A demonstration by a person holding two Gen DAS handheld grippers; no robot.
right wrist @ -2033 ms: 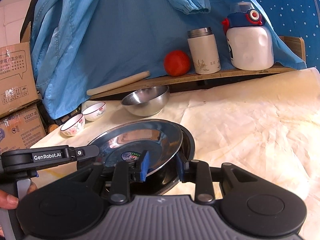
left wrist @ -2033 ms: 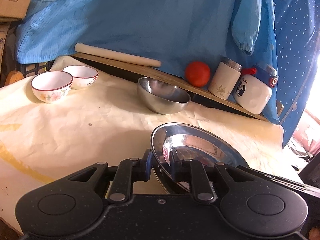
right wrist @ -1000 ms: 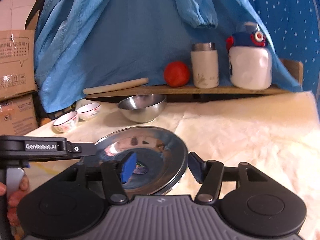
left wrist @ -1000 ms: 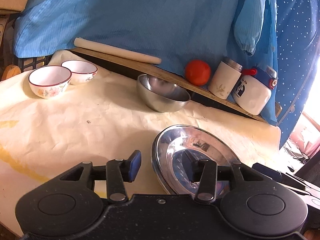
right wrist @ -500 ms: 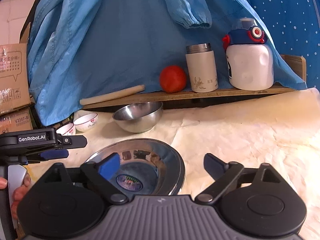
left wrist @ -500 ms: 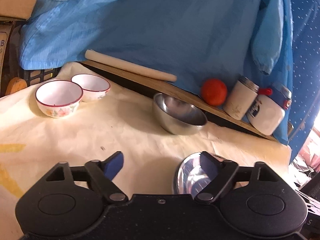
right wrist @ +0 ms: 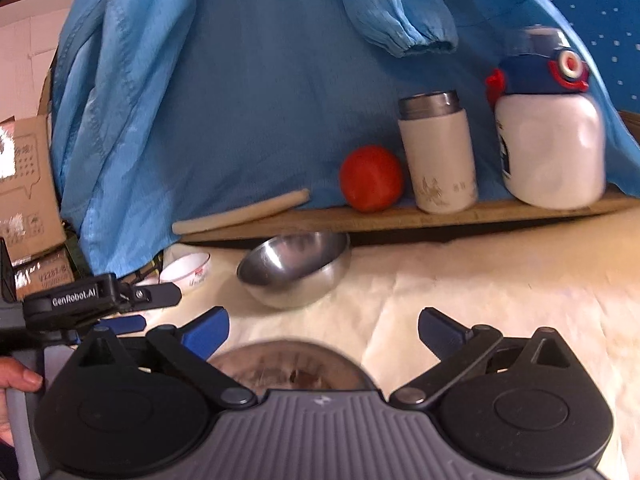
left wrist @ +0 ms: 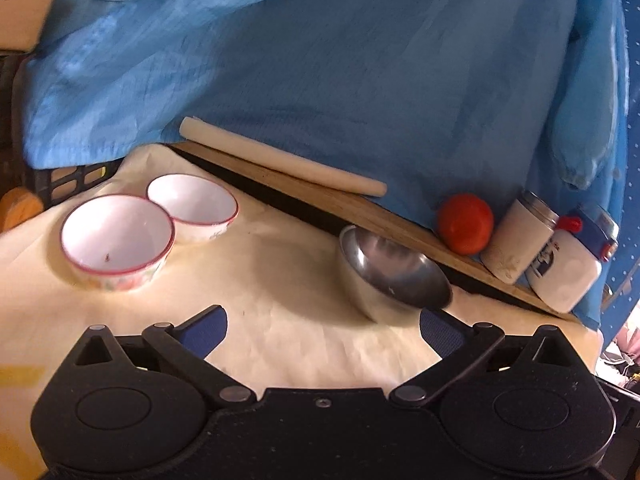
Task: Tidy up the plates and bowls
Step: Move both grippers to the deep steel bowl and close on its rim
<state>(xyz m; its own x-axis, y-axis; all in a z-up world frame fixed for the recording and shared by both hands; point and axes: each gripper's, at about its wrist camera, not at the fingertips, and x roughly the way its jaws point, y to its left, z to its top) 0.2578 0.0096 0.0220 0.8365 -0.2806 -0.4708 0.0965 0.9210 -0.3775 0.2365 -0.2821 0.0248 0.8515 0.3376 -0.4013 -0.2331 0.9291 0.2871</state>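
Steel bowl (left wrist: 394, 276) sits right ahead; both claws, left claw (left wrist: 322, 326) and right claw (right wrist: 323, 330), opening wide, empty. Sloppy grab probably skids it into wooden shelf (left wrist: 360, 208).

Left wrist view: bare cream paper (left wrist: 280, 280) fills the centre of the frame, open for passage between the two ceramic bowls (left wrist: 120, 240) at mid left, which touch each other, and the steel bowl (left wrist: 392, 276) at centre right. Upper half is closed by hanging blue cloth (left wrist: 320, 60); a wooden ledge (left wrist: 360, 208) runs diagonally beneath it, carrying a rolling pin (left wrist: 280, 156), tomato (left wrist: 464, 224) and two flasks (left wrist: 560, 264). Right wrist view: right half of the paper lies clear; the steel plate (right wrist: 288, 368) sits at bottom centre, and the left gripper (right wrist: 132, 312) blocks the lower left.
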